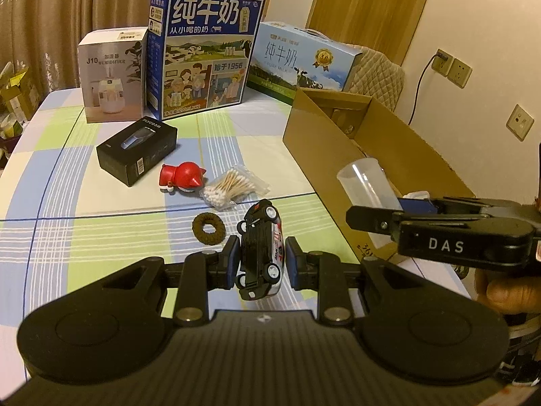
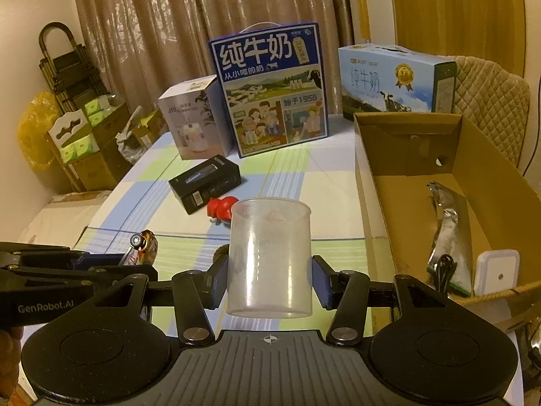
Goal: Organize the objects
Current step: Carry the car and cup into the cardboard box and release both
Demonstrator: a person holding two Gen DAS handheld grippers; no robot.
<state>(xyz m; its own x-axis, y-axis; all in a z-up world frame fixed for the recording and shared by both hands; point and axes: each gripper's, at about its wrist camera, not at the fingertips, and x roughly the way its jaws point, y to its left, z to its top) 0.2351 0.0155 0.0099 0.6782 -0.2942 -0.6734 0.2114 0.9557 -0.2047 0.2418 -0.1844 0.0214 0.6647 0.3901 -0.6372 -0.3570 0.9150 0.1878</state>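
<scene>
Toy car (image 1: 260, 250), black with a white flank, sits clamped on its side in the left gripper (image 1: 261, 264) at lower centre of the left wrist view, above the checked tablecloth (image 1: 101, 230). Right of it, the right gripper (image 2: 269, 279) grips a translucent plastic cup (image 2: 269, 257) upright, beside the open cardboard box (image 2: 405, 142) at the frame's right.
</scene>
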